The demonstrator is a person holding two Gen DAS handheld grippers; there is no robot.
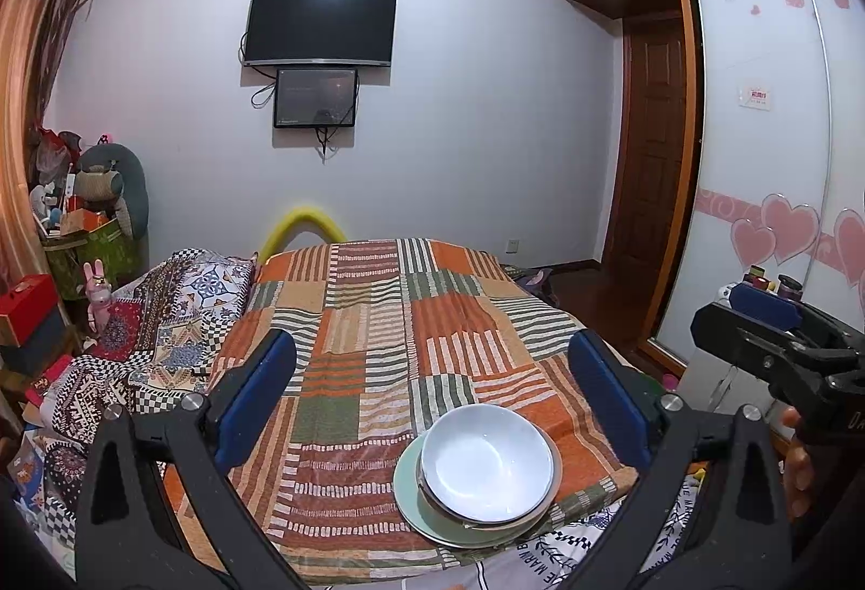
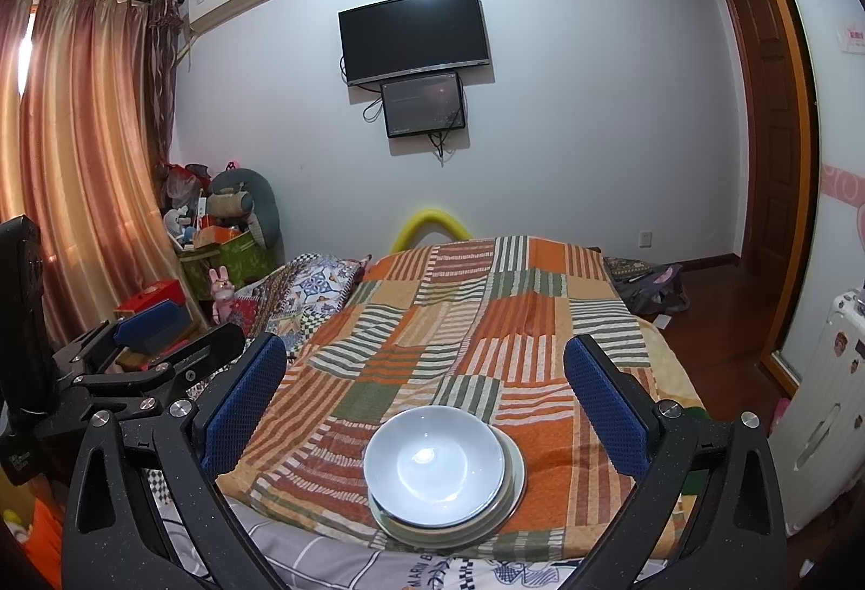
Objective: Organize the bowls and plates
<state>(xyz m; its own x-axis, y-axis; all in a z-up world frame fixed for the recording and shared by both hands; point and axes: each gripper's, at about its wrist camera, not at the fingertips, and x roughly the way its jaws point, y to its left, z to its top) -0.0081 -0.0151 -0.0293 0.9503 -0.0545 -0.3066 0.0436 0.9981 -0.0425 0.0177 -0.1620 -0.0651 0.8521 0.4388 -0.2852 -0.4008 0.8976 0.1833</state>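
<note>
**One stack made, both grippers free**

Both tools hang clear with jaws spread wide and nothing between them: the left gripper [image 1: 432, 390] and the right gripper [image 2: 424, 390]. Low and centre-right in the left view, a white bowl [image 1: 486, 463] sits nested on a green plate [image 1: 413, 492], with at least one more dish between, on the striped blanket [image 1: 378, 319]. Stacking looks finished; any next move would call for gripping the pile's rim.

A white bowl [image 1: 486, 463] is seen on a pale green plate [image 1: 416, 503]; the blanket [image 1: 378, 319] is patched in orange, green and white stripes.
</note>
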